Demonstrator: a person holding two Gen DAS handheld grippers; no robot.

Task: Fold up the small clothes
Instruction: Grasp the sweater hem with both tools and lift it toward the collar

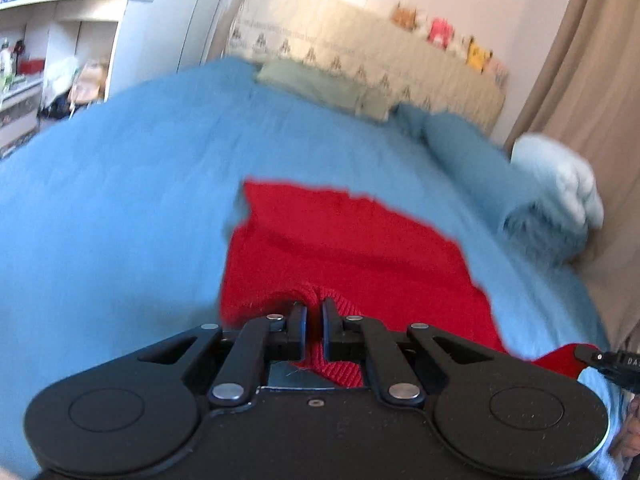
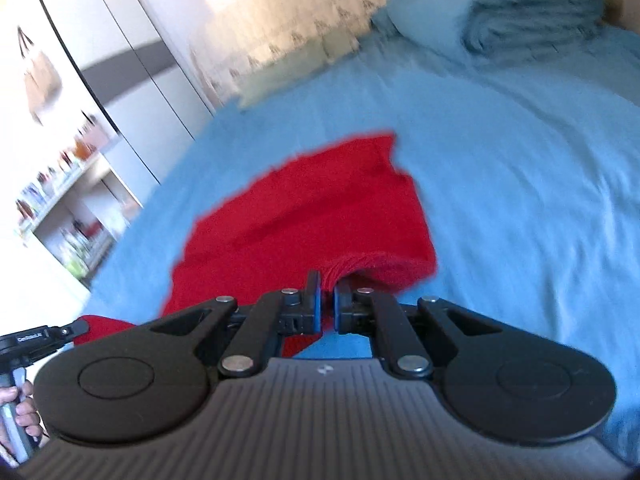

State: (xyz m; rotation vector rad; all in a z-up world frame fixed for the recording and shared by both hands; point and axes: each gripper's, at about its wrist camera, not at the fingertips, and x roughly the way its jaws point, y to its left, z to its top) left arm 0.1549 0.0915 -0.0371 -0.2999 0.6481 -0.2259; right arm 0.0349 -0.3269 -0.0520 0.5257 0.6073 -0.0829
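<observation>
So, quick status from my end: both grippers have a bite on the red knitted garment (image 1: 340, 248) that's lying on the bed with the light blue cover (image 1: 120, 200). The left gripper (image 1: 314, 314) has its fingers closed tight on the ribbed near edge of the knit, and the right gripper (image 2: 327, 298) is pinched shut on the other end of that same edge, with the fabric bunching up into a little hump right at the fingers. The near edge looks lifted off the bed while the far part of the garment is lying flat on the cover, well short of the pillows. My read is we're early in the fold: the piece is spread out and grabbed at two corners, but nothing is doubled over yet, so carrying that edge across to the far side and any second fold is all left to do. No finished pile of small clothes that I can spot, just a folded blue-and-white blanket stack (image 1: 556, 196) off by the curtain. Writing-wise, there's a small white label on the other gripper's body in each view, too blurry and cut off to read, and a patterned beige headboard cover (image 1: 360, 56) with a line of print I can't make out either.
</observation>
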